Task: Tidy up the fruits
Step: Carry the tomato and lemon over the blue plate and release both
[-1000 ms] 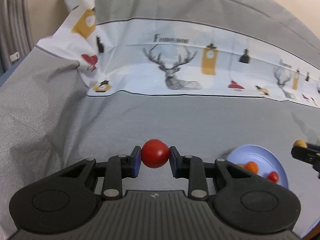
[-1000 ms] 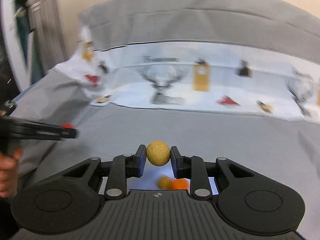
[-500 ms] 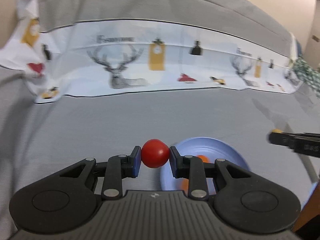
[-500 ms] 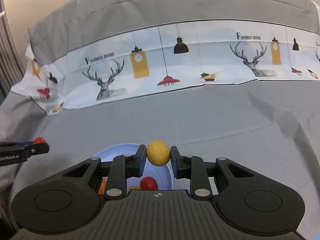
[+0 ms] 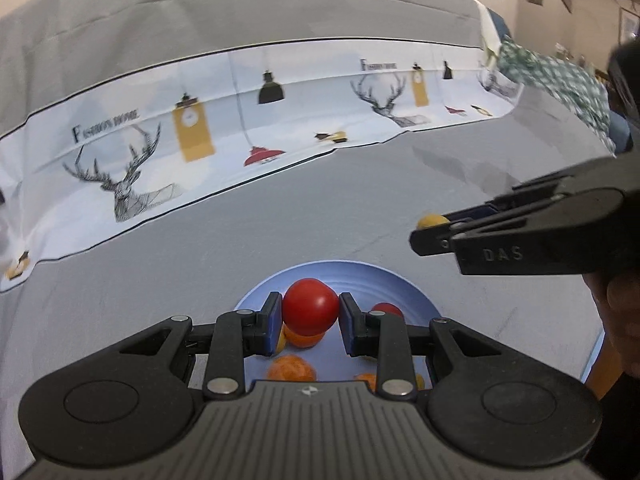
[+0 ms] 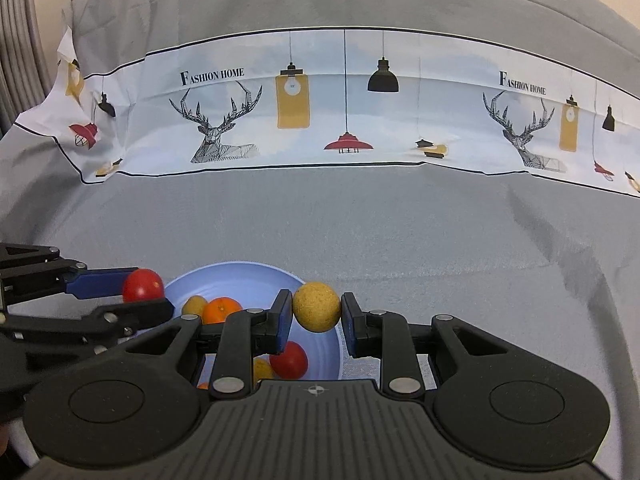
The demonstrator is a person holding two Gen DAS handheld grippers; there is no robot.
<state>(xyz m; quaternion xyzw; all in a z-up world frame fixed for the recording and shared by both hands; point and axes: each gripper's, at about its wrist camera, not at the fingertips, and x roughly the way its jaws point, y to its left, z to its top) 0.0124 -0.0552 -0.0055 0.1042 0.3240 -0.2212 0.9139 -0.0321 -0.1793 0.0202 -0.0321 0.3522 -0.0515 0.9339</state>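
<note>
My left gripper (image 5: 311,307) is shut on a red tomato (image 5: 310,306) and holds it above the light blue plate (image 5: 412,302). My right gripper (image 6: 316,307) is shut on a yellow round fruit (image 6: 317,306) above the plate's right rim (image 6: 244,274). The plate holds an orange (image 6: 221,309), a red tomato (image 6: 290,360) and other small yellow and orange fruits. In the right wrist view the left gripper (image 6: 146,292) comes in from the left with its tomato (image 6: 142,285). In the left wrist view the right gripper (image 5: 430,226) comes in from the right with the yellow fruit (image 5: 431,221).
A grey cloth (image 6: 400,220) covers the surface. A white printed cloth with deer and lamps (image 6: 320,112) lies across the back. A green checked cloth (image 5: 560,80) sits at the far right. A hand (image 5: 620,312) holds the right gripper.
Both grippers have moved in over the blue plate, each still holding its fruit. The plate now sits right under the left fingers.
</note>
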